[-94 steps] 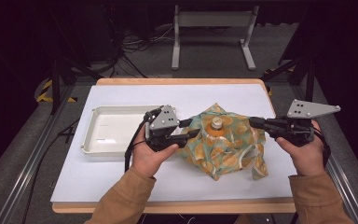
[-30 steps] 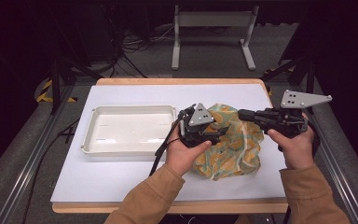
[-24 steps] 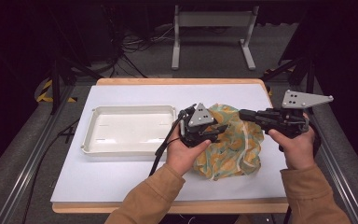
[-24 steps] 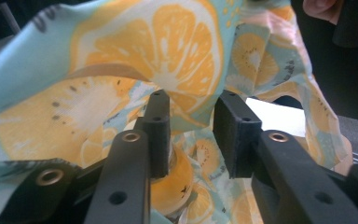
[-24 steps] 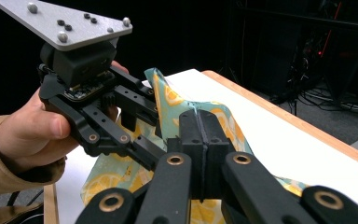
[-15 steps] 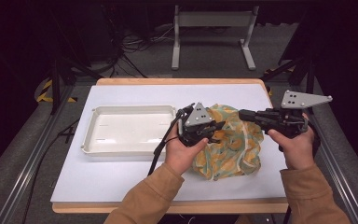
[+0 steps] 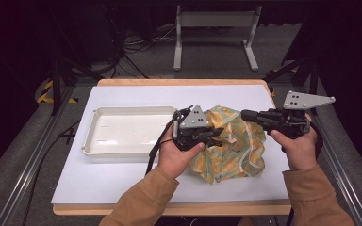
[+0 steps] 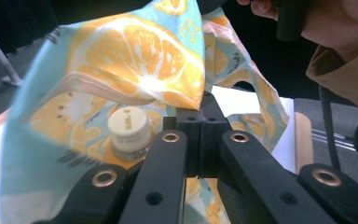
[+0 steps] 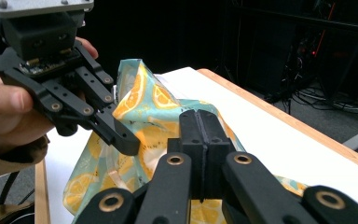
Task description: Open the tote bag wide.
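A cloth printed with orange slices on pale blue [image 7: 231, 148] lies bunched on the white table top [image 7: 122, 179], just to the right of an empty white tray [image 7: 127, 129], and everything else can be placed from that cloth. The left gripper [image 7: 212, 134] reaches into the cloth's left side from the tray side, held in the person's left hand [image 7: 176, 155]; in the left gripper view [image 8: 200, 140] its 2 black jaws are pressed together with a fold of the cloth pinched between them, and the fabric rises from the tips like a hood. Under that lifted fold, just left of the jaws, stands a small clear bottle with a cream cap [image 8: 129, 130], its body partly wrapped by the cloth. The right gripper [image 7: 245, 114] sits at the cloth's upper right edge, gripped by the right hand [image 7: 299, 150], its grey 3-cornered plate [image 7: 306, 100] pointing away to the right. In the right gripper view [image 9: 200, 140] its jaws are closed flat against each other just above the cloth; whether any fabric is caught between them cannot be told. That view also shows the left gripper [image 9: 123, 140] beside a raised peak of the cloth [image 9: 140, 88]. Both sleeves are tan.
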Demonstrator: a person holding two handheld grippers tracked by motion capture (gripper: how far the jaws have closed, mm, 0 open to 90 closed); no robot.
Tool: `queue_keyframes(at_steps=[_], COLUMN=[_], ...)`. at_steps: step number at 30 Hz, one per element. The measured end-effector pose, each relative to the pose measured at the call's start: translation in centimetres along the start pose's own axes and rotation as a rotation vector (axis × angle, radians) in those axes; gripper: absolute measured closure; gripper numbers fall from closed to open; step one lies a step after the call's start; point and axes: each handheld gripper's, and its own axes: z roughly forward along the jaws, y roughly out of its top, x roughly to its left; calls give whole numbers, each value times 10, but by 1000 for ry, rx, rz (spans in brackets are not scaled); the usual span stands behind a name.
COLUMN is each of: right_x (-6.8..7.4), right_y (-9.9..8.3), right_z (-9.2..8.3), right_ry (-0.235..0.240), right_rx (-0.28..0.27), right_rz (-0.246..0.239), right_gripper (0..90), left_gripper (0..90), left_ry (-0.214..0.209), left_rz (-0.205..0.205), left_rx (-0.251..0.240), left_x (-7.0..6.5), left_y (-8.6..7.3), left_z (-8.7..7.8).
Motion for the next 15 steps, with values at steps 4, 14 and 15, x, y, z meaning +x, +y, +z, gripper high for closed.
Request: queue_keyframes(at_steps=[4,14,15], right_x=[2,3,2], right_y=[2,6,6], right_z=[5,14,14], right_ry=[-5,-23,-25], right_rx=[12,20,17], right_rz=[-24,-40,-41], right_gripper=[900,900,900], left_gripper=[898,896,896], left_ry=[14,74,76], left_rz=[-9,-9,-13], left_rx=[14,46,43], left_x=[5,14,15], left_y=[-1,-3,-3], left_z=[-9,-22,-23])
